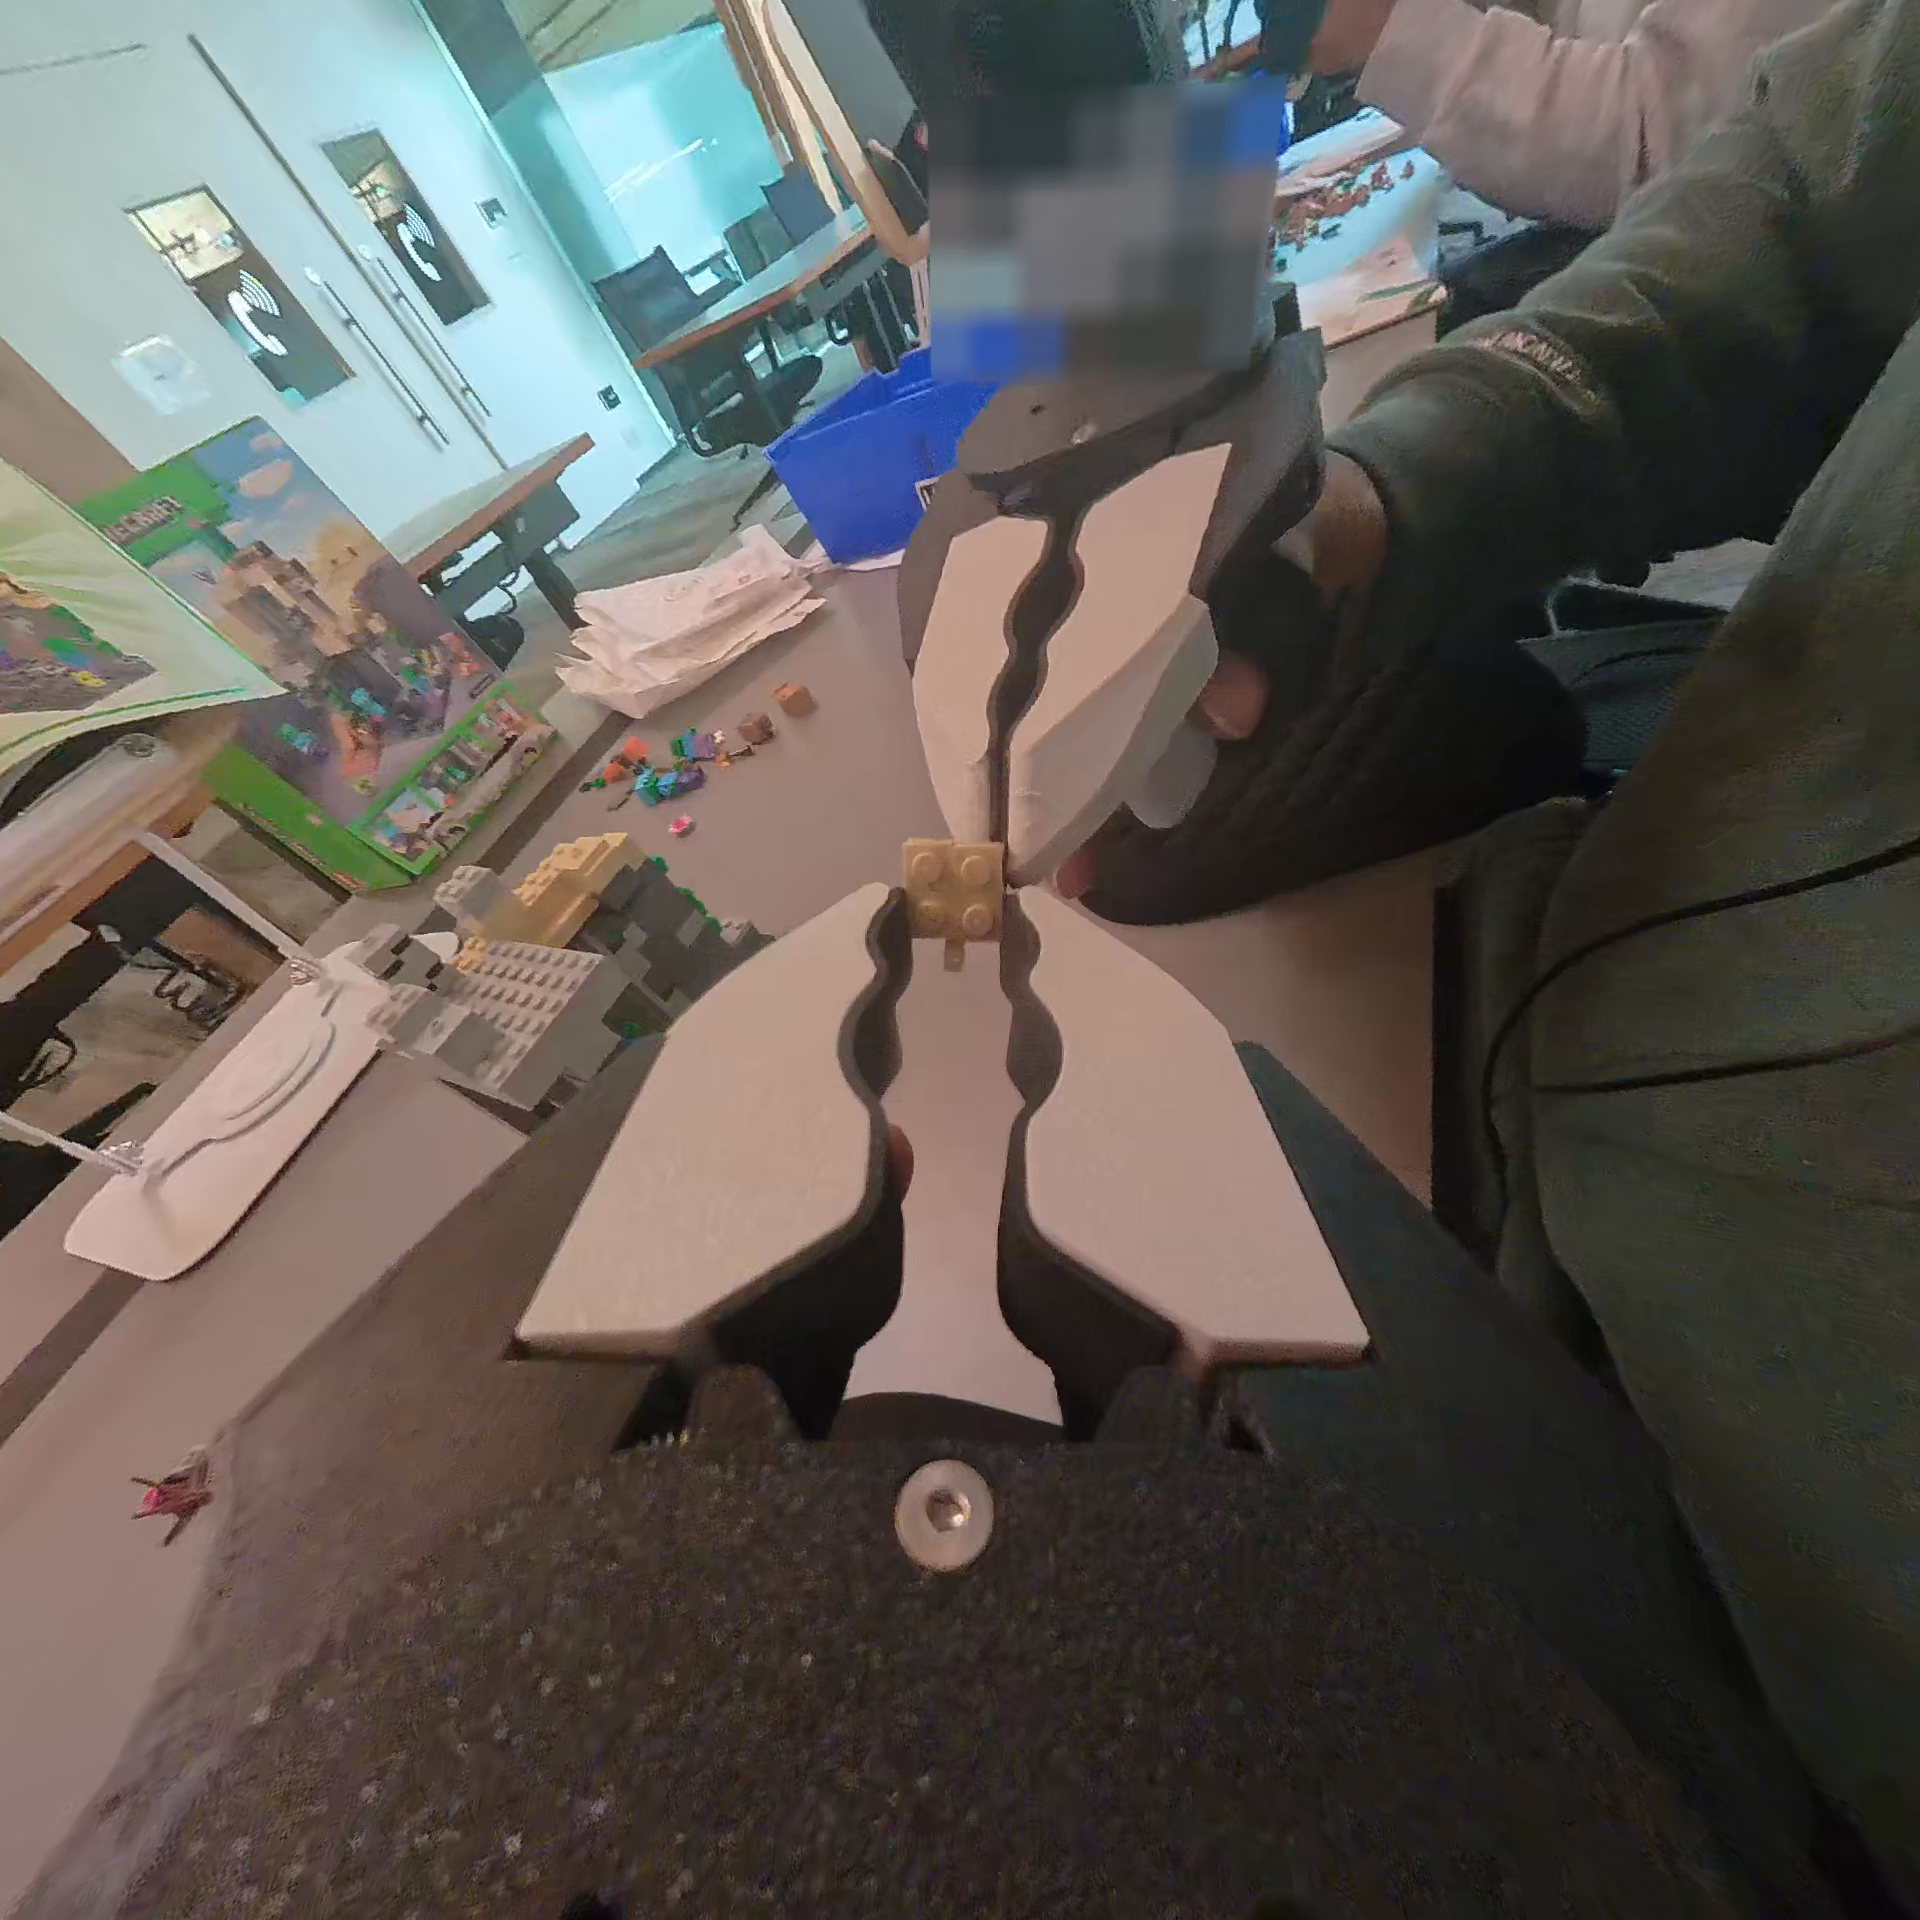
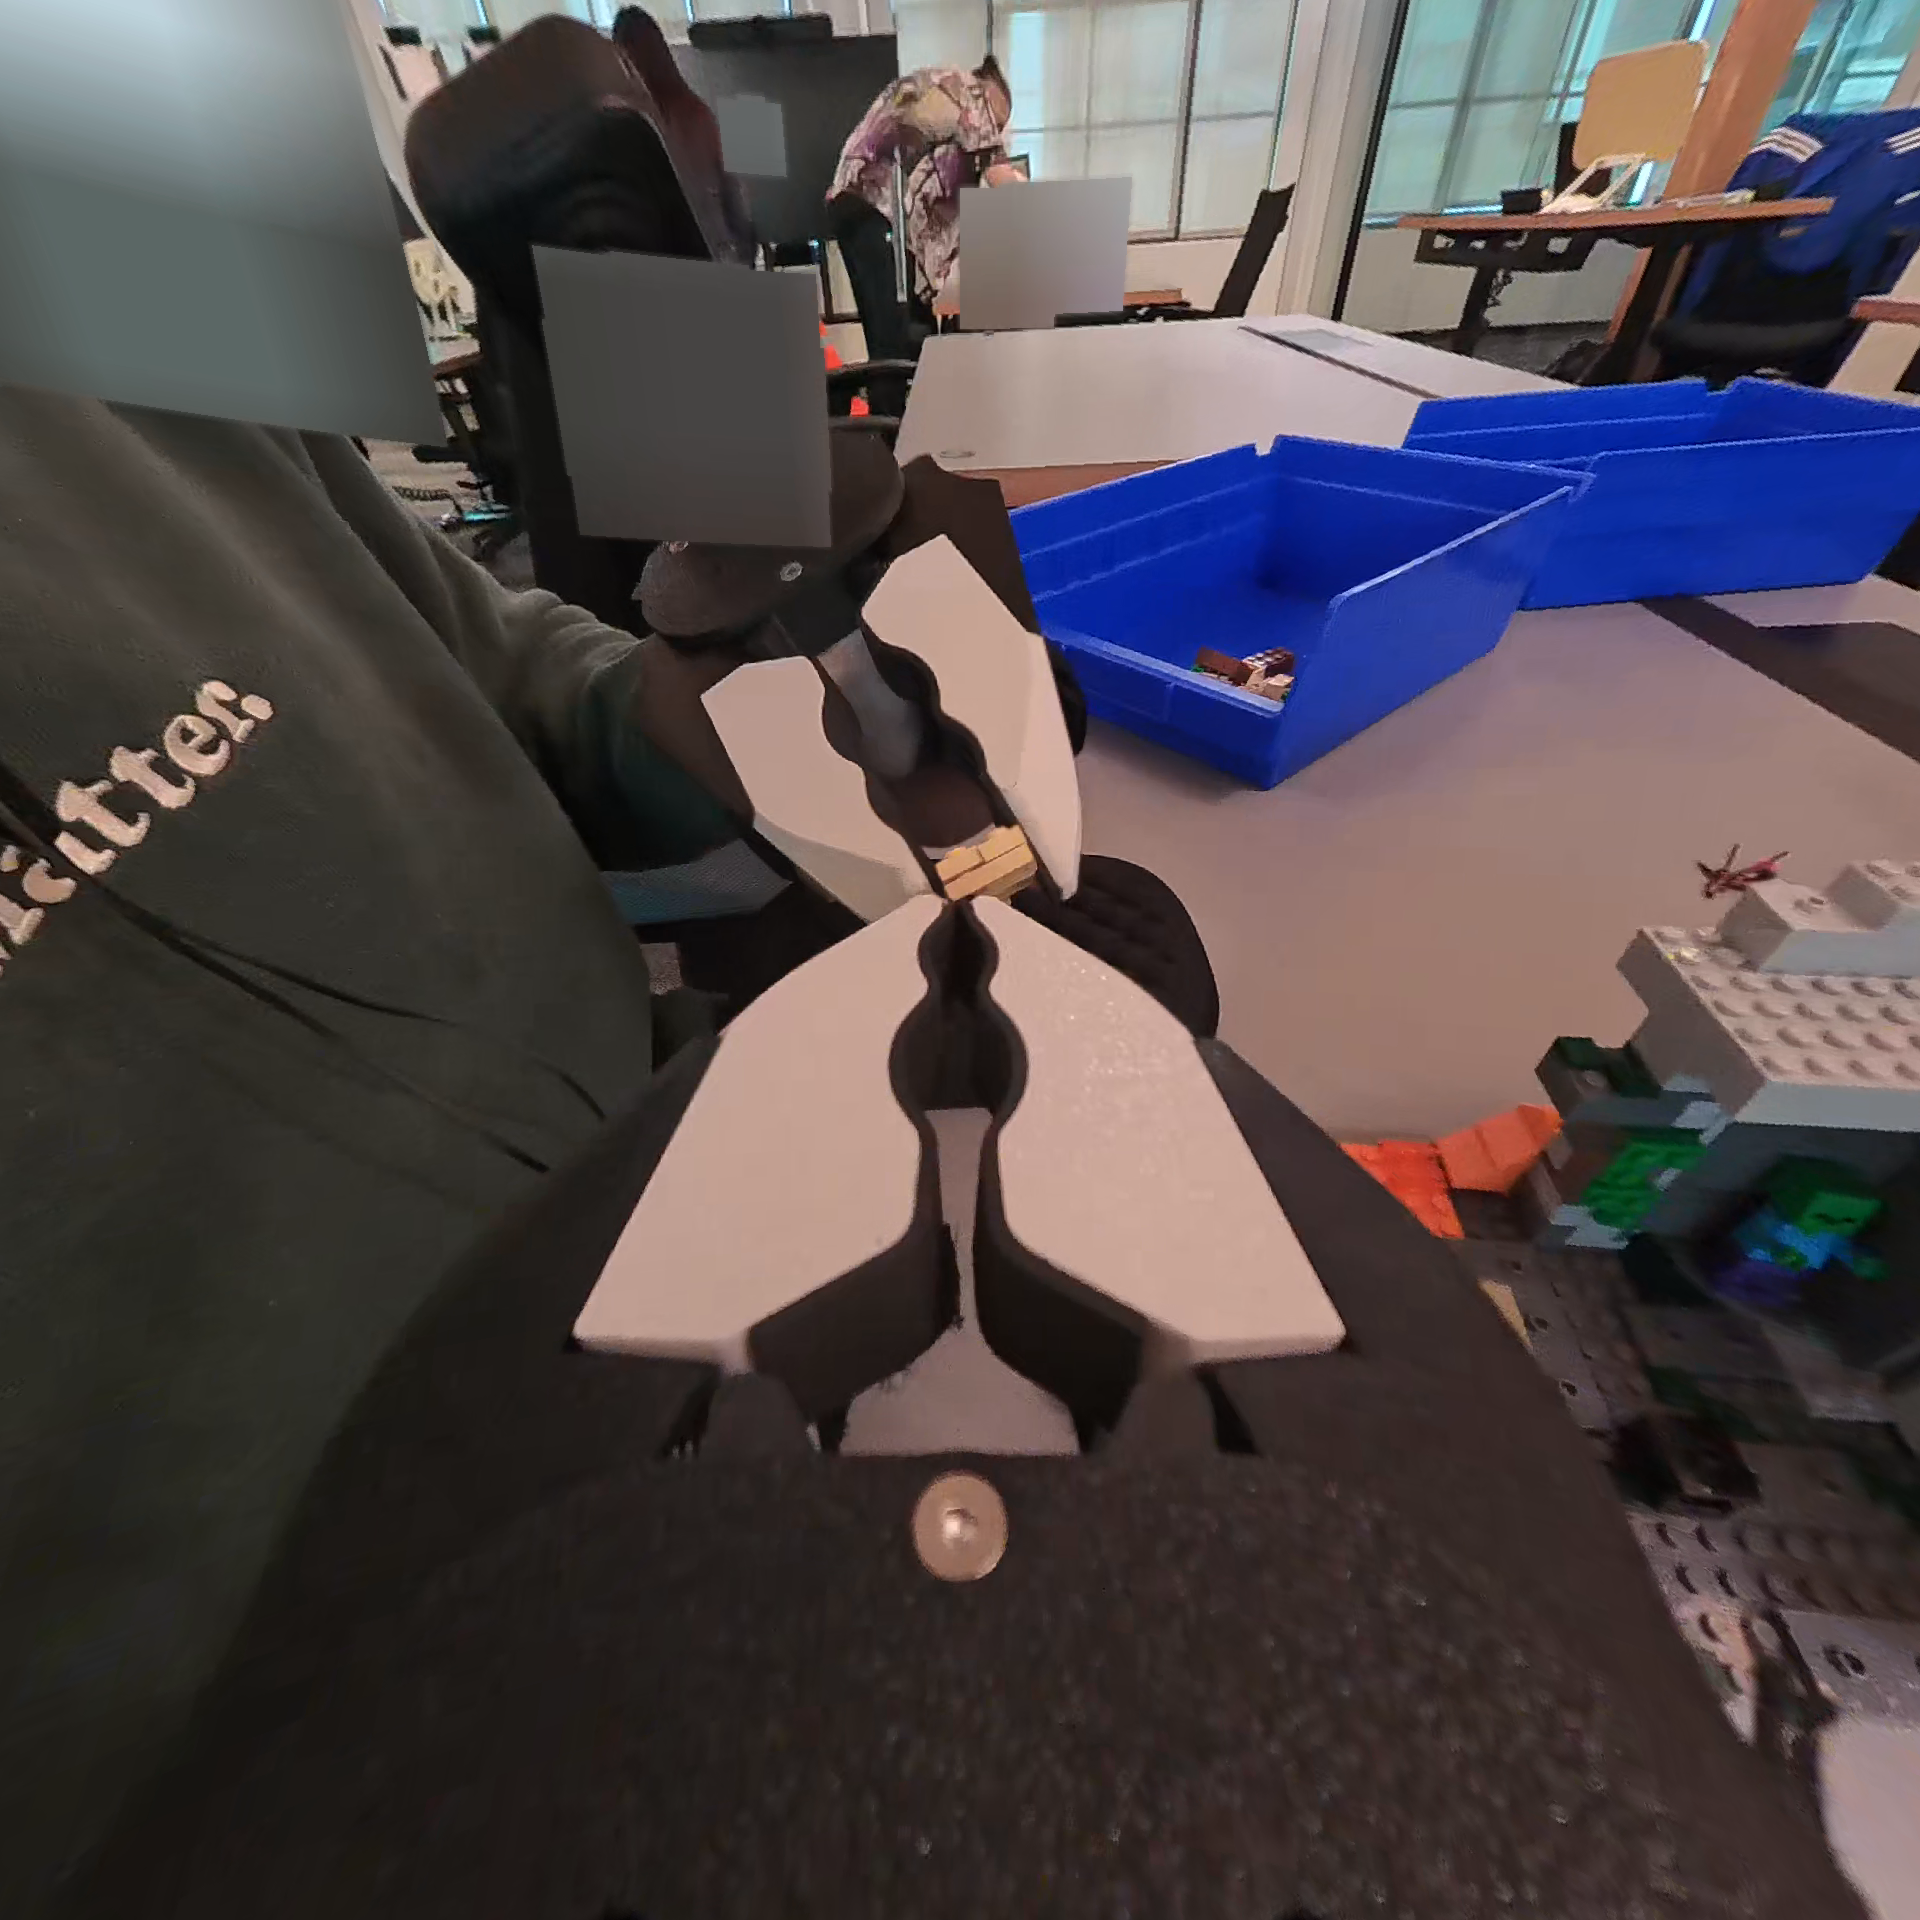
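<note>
My left gripper (image 1: 954, 912) is shut on a small tan two-by-two plate (image 1: 954, 888). It holds the plate by its two sides above the grey table (image 1: 790, 831), studs facing the camera. A small tab hangs from the plate's near edge. My right gripper (image 1: 1004, 850) comes in from above with its fingers shut. Its tips rest against the plate's upper right corner. In the right wrist view my right gripper (image 2: 958, 908) is shut just under the tan plate (image 2: 987, 864), which sits between the left gripper's fingers (image 2: 1049, 831).
A grey and tan brick build (image 1: 540, 935) stands left of the grippers and also shows in the right wrist view (image 2: 1766, 1039). Loose coloured bricks (image 1: 675, 758), white paper bags (image 1: 686, 623), a set box (image 1: 343, 665) and blue bins (image 2: 1278, 603) lie around. A person's dark sleeve (image 1: 1662, 520) is close on the right. The tips of both grippers are at nearly the same place.
</note>
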Action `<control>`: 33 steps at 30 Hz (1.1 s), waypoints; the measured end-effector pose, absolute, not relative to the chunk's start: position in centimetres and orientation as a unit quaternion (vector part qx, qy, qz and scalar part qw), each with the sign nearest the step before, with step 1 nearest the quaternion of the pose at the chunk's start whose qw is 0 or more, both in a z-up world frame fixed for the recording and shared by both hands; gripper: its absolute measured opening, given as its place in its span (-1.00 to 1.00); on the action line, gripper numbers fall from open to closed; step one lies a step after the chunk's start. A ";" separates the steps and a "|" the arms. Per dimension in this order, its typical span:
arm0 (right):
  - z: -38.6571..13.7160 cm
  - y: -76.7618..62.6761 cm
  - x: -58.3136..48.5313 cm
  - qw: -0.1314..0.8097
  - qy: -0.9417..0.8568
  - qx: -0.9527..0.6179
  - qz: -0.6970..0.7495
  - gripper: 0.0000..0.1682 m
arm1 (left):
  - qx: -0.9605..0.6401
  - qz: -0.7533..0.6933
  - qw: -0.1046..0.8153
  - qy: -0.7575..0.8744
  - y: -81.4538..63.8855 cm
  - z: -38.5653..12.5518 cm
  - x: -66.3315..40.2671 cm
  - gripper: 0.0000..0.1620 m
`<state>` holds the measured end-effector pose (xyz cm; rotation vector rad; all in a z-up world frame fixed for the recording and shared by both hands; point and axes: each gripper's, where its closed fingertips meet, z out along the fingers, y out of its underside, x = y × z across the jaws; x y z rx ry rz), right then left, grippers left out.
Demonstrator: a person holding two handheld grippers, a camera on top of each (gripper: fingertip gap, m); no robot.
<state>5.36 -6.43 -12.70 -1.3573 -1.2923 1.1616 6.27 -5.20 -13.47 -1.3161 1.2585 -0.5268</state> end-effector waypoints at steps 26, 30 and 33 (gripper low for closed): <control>-12.4 -5.9 5.2 0.402 -0.545 -0.598 0.429 -0.91 | -0.540 -0.112 0.629 0.548 -4.6 -13.3 6.1 -0.80; -13.1 -5.8 5.0 0.380 -0.548 -0.606 0.435 -0.90 | -0.541 -0.089 0.623 0.558 -4.6 -13.9 6.0 -0.80; -13.4 -5.9 4.8 0.360 -0.541 -0.612 0.450 -0.85 | -0.536 -0.080 0.621 0.566 -4.7 -14.3 6.1 -0.80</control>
